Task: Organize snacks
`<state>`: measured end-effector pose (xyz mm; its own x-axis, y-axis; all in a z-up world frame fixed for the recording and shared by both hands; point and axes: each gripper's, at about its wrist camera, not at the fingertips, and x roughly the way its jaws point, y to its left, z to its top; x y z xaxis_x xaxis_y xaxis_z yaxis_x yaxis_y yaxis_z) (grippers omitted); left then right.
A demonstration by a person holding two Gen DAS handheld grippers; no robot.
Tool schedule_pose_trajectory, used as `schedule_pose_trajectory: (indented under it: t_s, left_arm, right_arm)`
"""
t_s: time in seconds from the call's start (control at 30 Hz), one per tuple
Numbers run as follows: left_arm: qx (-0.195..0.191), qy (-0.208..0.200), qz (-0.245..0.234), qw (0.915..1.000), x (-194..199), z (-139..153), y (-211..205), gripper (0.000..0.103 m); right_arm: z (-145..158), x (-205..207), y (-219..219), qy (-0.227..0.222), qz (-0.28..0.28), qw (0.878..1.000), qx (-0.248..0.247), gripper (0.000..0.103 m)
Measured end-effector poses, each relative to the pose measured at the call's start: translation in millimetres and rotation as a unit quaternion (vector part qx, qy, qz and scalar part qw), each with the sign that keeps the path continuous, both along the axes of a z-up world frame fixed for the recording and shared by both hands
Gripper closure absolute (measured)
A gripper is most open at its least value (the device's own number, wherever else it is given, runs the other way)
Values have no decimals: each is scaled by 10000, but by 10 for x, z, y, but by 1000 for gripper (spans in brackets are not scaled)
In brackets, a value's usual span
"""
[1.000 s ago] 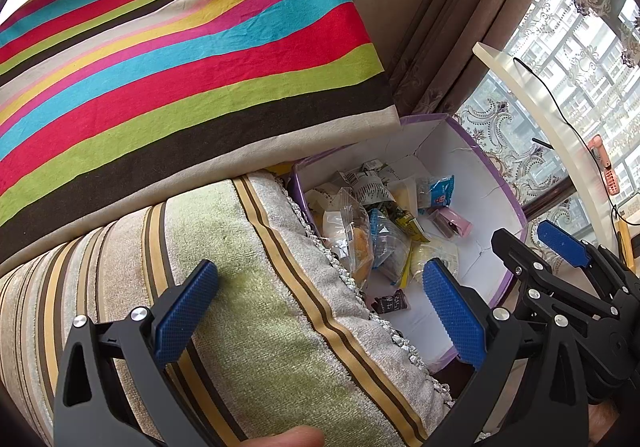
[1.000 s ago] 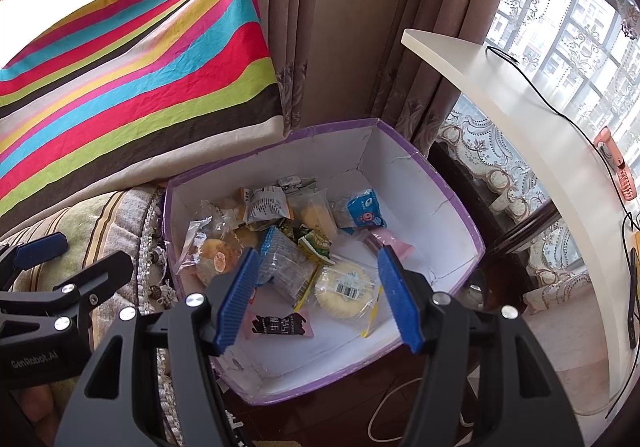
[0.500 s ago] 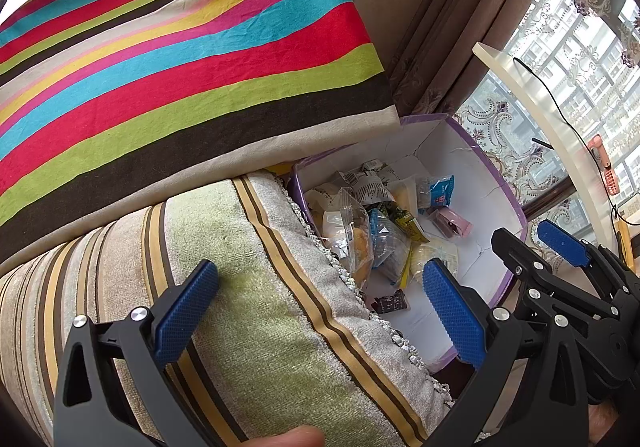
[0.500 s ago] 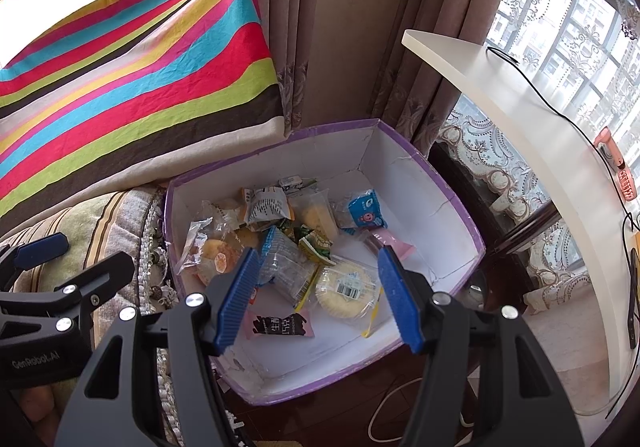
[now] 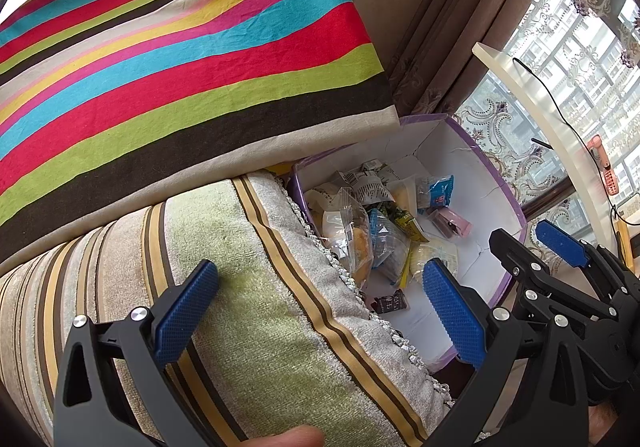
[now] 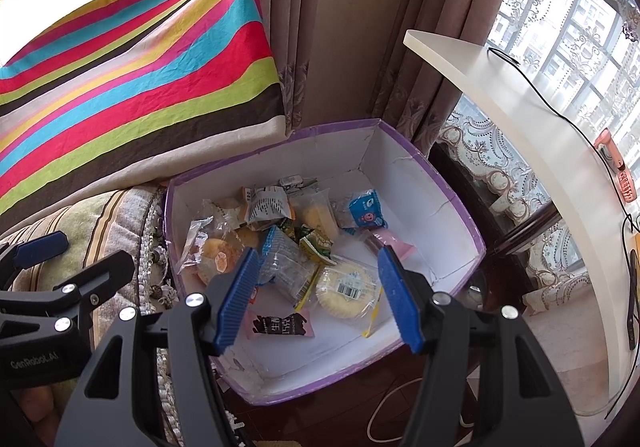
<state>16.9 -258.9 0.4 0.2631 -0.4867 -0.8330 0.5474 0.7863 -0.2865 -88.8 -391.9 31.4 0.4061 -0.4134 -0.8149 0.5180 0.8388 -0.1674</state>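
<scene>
Beside the striped sofa cushion (image 5: 256, 287) sits a purple-rimmed white box (image 6: 436, 203) with the snacks (image 6: 288, 243) heaped loosely on its floor: a round cake in clear wrap (image 6: 348, 289), a blue packet (image 6: 367, 210), a pink packet (image 6: 390, 243) and a dark bar (image 6: 280, 325). Above the box the right gripper (image 6: 316, 299) hovers with jaws spread and nothing between them. Over the cushion the left gripper (image 5: 316, 311) hangs released too, its blue pads wide apart and bare, beneath a striped cloth (image 5: 180, 59)
</scene>
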Motion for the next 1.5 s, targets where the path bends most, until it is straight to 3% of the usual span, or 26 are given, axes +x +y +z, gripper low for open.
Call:
schedule_pose_trajectory:
  t_s: [0.53,0.83,1.5]
  left_arm:
    - [-167,111,2,9998,13,12,61,4]
    - [-965,624,174,9932,134,-10,285,4]
    - [-943,610,157,9935,127,-9,274,4]
  right_arm:
    - [48,-3,5,-36,6,10000,-31,41]
    - [63,-19,-72,-5,-105,9998,-148,41]
    - [107,-16,-58,13,-50,9997,-247,41]
